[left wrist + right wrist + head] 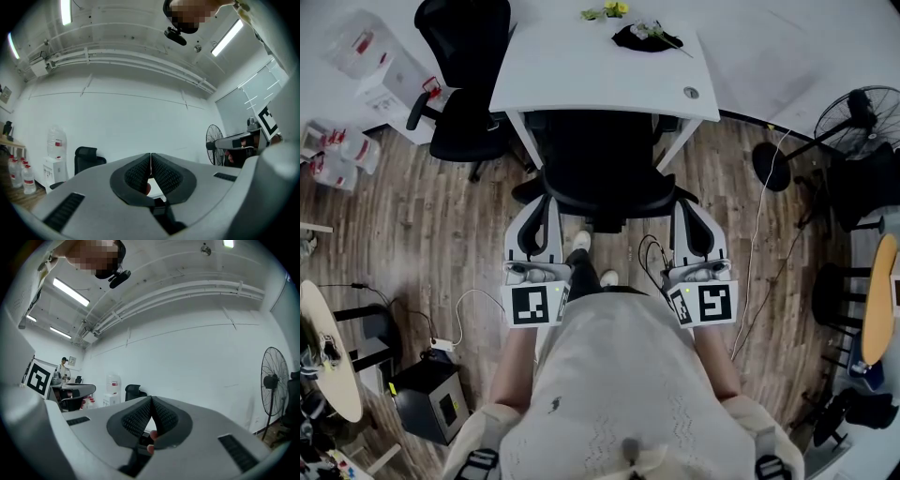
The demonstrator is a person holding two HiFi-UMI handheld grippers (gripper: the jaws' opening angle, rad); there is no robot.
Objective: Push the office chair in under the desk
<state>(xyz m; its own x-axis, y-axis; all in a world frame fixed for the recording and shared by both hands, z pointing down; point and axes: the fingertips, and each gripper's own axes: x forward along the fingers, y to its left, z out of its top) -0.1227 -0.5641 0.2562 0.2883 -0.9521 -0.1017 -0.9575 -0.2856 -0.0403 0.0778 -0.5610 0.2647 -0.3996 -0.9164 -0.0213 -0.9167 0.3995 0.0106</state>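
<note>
Black ribbed pads [137, 174] of the left gripper [151, 161] meet tip to tip, nothing between them. Right gripper [151, 405] same: jaws closed, empty. Both point roughly level at a white wall. Each gripper view shows a white water dispenser [55, 157] and a black pedestal fan [214, 144] beyond.

Head view: both grippers are held out in front of the person's cream-coloured top [619, 375]. The left one is at the left side of the black office chair [605, 169] and the right one at its right side, tips by the armrests. Contact can't be read from above.

The chair sits at the near edge of the white rectangular desk [581, 75], front part under it, backrest sticking out toward the person. A second black office chair [464, 84] stands at the desk's left edge. Yellow flowers [607, 10] lie at the far edge. Brown wood-plank floor [422, 234] all round.
</note>
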